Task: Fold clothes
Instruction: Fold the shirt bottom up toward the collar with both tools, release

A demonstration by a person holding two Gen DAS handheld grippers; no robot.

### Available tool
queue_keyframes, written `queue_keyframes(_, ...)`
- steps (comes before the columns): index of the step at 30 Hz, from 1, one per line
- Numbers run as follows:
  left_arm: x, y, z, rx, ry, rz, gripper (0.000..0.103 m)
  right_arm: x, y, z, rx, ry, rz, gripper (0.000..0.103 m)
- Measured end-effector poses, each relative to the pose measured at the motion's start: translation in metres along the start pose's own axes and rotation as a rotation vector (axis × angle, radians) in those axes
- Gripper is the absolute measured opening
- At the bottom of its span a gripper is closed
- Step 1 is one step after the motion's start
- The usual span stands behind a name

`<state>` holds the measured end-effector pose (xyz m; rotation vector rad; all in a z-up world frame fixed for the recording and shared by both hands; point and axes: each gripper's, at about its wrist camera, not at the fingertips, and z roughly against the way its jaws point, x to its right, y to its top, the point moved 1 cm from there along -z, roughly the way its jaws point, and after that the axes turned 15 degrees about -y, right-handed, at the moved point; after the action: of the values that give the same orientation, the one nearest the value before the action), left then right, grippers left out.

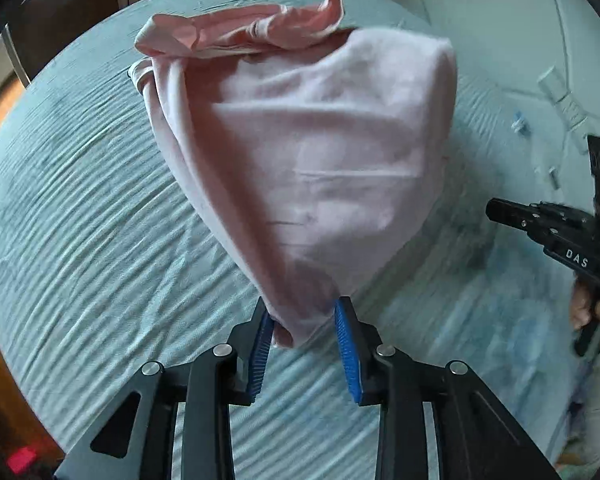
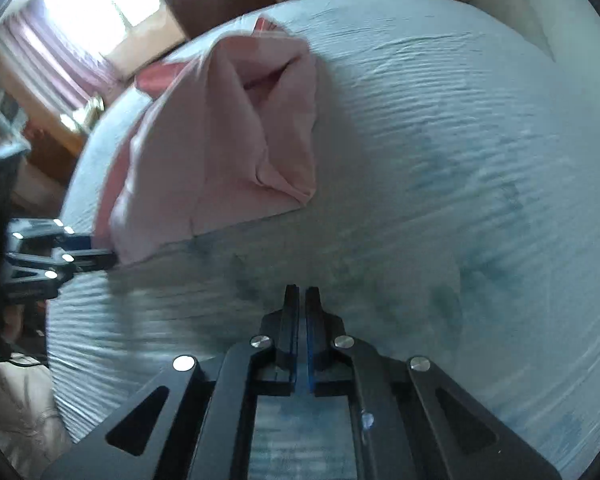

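Observation:
A pale pink garment (image 1: 300, 152) lies partly folded on the light blue bed sheet (image 1: 80, 220), its near corner lifted. My left gripper (image 1: 302, 320) has its blue pads apart with that corner between them, touching the left pad; it looks open. It also shows in the right wrist view (image 2: 100, 258) at the garment's (image 2: 220, 140) near-left corner. My right gripper (image 2: 302, 300) is shut and empty, hovering over bare sheet (image 2: 460, 160) in front of the garment. It shows at the right edge of the left wrist view (image 1: 496, 210).
A darker pink piece (image 1: 240, 28) is bunched at the garment's far end. Small white objects (image 1: 560, 96) lie on the bed at the right. Wooden furniture (image 2: 48, 148) and a bright window (image 2: 92, 4) stand beyond the bed.

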<state>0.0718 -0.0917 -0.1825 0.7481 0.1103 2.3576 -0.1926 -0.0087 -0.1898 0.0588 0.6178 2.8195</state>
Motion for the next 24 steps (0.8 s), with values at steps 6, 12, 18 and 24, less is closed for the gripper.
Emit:
queue_keyframes(6,0.0,0.015,0.012,0.07,0.044,-0.025,0.057,-0.017,0.039,0.017,0.123,0.043,0.059,0.011)
queue_keyframes(12,-0.006,0.032,-0.007,0.075,0.07,-0.013,0.058,-0.032,0.063,-0.006,0.145,0.066,0.149,0.042)
queue_keyframes(18,-0.011,0.033,-0.01,0.079,0.096,-0.023,0.047,-0.041,0.065,-0.034,0.094,0.109,0.158,0.013)
queue_keyframes(24,-0.02,0.036,-0.002,0.048,0.056,-0.009,0.042,-0.012,0.028,-0.003,0.028,0.03,0.089,0.003)
